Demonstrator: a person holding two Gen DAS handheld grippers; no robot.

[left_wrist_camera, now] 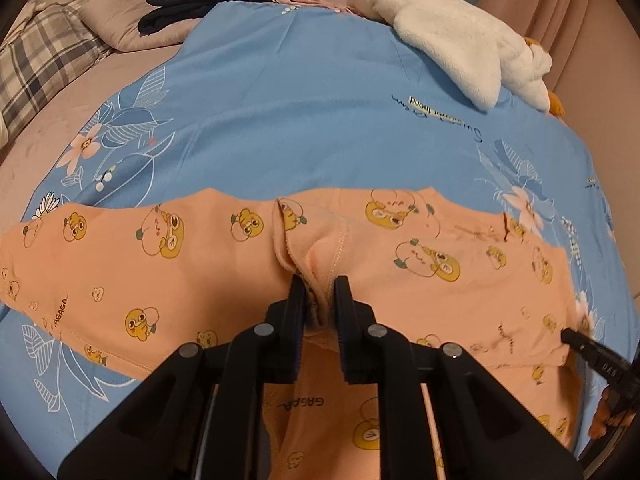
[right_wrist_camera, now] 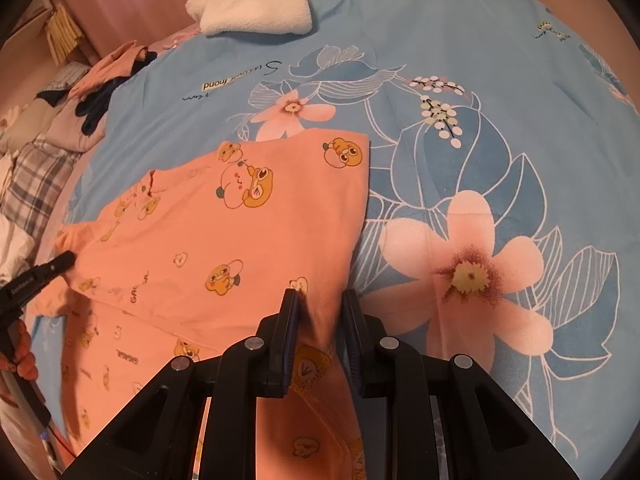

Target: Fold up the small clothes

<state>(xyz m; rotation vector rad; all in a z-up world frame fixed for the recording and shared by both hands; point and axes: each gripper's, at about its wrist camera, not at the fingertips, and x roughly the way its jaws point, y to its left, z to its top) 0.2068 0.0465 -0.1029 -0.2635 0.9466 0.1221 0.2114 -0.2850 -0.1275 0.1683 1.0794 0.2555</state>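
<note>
Garment: the peach printed garment (left_wrist_camera: 224, 264) lies spread across the blue floral sheet (left_wrist_camera: 304, 112), filling the lower half of the left wrist view from 9 o'clock to 3 o'clock; in the right wrist view it runs from centre toward 8 o'clock.
Left claw: the left gripper (left_wrist_camera: 320, 304) stands narrow, its jaws pinched on a bunched ridge of the garment's near edge by the stitched seam, at 6 o'clock.
Right claw: the right gripper (right_wrist_camera: 318, 320) is narrowed on the garment's right corner, cloth gathered between the jaws at 6 o'clock; a little gap shows beside the cloth, so the hold looks light.
Step, as I judge it: a near-edge fold, both corners held to be carried toward 12 o'clock.
Doing it well: lift both claws level, keep the edge taut between them, and lay it parallel to the far hem.
Risk: the right hold may slip; uneven travel would skew the crease.
Surroundings: a white plush toy (left_wrist_camera: 452, 40) at 1 o'clock and dark folded clothes (left_wrist_camera: 180, 8) at 11 o'clock sit well apart from the garment.
</note>
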